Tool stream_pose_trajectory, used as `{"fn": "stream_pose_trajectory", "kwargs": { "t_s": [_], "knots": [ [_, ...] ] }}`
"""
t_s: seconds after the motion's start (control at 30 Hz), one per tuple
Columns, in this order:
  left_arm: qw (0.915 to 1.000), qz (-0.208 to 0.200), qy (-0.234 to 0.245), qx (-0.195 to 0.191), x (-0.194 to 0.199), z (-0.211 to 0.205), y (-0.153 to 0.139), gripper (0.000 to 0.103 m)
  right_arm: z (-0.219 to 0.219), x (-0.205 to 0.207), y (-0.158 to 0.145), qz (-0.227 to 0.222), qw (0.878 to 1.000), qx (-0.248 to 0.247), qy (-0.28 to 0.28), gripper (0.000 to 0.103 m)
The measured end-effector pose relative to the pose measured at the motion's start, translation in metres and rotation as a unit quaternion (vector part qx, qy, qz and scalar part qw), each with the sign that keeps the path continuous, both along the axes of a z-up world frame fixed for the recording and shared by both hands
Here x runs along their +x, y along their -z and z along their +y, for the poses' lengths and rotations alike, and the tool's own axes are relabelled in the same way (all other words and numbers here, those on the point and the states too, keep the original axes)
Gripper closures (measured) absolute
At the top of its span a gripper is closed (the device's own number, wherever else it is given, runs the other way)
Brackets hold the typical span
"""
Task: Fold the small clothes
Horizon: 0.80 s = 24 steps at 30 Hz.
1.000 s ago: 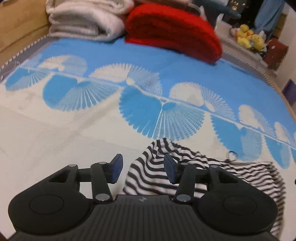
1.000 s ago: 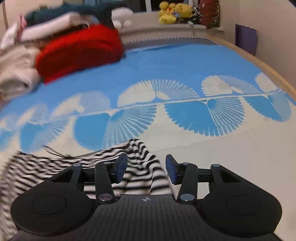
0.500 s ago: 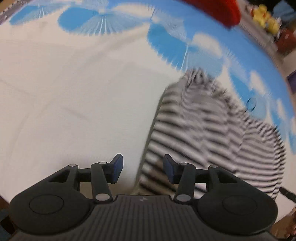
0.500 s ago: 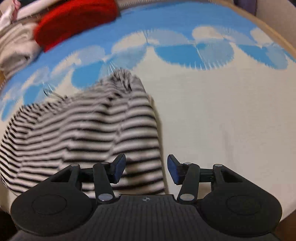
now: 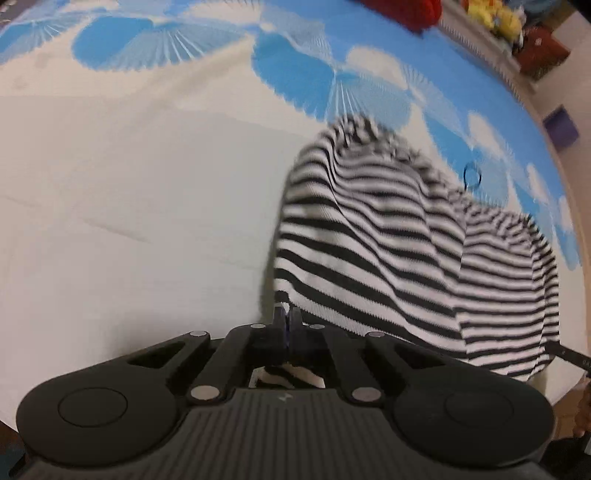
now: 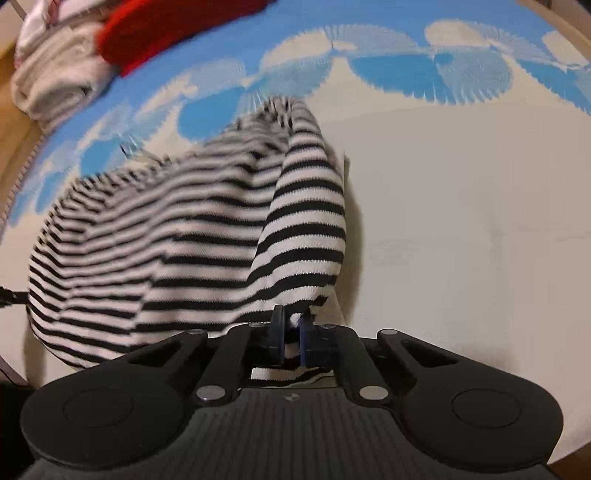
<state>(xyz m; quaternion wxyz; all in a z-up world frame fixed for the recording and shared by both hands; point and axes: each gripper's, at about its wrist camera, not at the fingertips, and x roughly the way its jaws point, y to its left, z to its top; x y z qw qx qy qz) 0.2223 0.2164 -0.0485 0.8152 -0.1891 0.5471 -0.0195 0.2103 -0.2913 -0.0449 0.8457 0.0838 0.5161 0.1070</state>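
The striped garment (image 5: 388, 258) looks a soft ribbed knit; the bedspread (image 5: 129, 221) smooth woven cloth; the left gripper (image 5: 286, 321) matt black plastic.

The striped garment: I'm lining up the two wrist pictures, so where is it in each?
Left wrist: striped garment fills centre-right, its near left corner at the gripper.
Right wrist: it fills centre-left, its near right corner at the gripper.
Shared landmark: red blanket, top edge.

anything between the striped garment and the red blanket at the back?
Nothing: in the right wrist view only bare blue-and-white patterned cover lies between the striped garment and the red blanket. A folded white blanket sits beside the red one.
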Motion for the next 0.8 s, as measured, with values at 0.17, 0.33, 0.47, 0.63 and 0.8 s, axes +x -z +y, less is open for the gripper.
{"fn": "stream_pose_trajectory", "kwargs": {
  "t_s": [0.17,0.33,0.47,0.63,0.8],
  "knots": [
    [0.9966,0.058,0.021,0.054,-0.007,0.006,0.018,0.103,-0.018,-0.004,0.006,0.021,0.999,-0.018,0.042,0.098],
    [0.9942,0.073,0.037,0.069,-0.008,0.001,0.022,0.098,-0.001,-0.005,0.019,0.044,0.997,-0.065,0.005,0.097],
    [0.9993,0.002,0.007,0.036,-0.008,0.009,-0.005,0.088,0.001,-0.004,0.01,0.021,0.998,-0.064,0.012,0.083],
    [0.9937,-0.031,0.102,-0.032,-0.009,-0.026,-0.015,0.078,0.006,-0.004,0.019,0.051,0.997,-0.058,-0.019,0.072],
    [0.9839,-0.006,0.178,0.012,-0.009,-0.061,-0.004,0.065,0.007,-0.005,0.025,0.065,0.995,-0.065,-0.033,0.069]
  ]
}}
